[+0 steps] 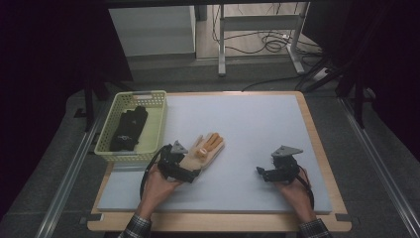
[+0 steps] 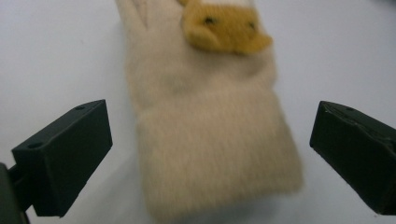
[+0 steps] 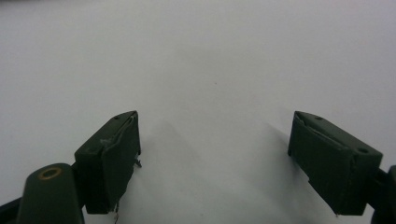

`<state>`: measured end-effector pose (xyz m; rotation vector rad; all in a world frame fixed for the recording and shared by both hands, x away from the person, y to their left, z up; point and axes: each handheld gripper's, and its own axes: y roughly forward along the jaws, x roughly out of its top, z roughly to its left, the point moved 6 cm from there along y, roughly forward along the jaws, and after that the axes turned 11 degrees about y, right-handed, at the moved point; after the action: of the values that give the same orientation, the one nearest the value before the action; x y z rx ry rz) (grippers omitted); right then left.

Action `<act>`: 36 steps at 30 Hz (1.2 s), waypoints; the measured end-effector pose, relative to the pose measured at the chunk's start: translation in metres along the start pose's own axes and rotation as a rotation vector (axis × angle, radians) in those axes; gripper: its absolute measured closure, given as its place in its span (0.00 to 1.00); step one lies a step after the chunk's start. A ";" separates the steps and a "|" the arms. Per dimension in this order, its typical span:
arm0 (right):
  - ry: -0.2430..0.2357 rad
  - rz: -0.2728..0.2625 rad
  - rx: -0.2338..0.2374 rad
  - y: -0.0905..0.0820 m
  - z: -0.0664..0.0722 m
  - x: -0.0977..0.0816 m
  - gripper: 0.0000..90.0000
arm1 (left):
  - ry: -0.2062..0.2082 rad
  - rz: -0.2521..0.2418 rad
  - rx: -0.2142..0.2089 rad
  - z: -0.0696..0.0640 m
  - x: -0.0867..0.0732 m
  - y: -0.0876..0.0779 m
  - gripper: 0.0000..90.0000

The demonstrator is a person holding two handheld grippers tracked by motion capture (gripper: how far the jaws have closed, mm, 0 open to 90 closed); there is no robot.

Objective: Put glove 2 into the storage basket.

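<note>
A cream knitted glove with orange fingertips lies flat on the pale mat, left of centre. In the left gripper view the glove has its cuff toward me and an orange patch near the top. My left gripper sits at the glove's cuff, jaws wide apart on either side of it, pads clear of the fabric. My right gripper rests low over bare mat at the right, open with nothing between its jaws.
A pale yellow basket stands at the mat's left edge with a black glove inside. The wooden table edge frames the mat. Beyond the table are metal legs and cables on the floor.
</note>
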<state>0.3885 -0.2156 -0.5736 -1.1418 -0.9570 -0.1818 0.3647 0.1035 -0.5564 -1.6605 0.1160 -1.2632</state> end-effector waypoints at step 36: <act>-0.005 -0.001 -0.003 0.000 0.000 0.000 0.18 | 0.001 0.105 0.022 0.010 0.033 0.021 0.79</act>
<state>0.3882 -0.2156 -0.5737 -1.1450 -0.9619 -0.1820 0.3968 0.0805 -0.5492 -1.6141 0.1877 -1.1822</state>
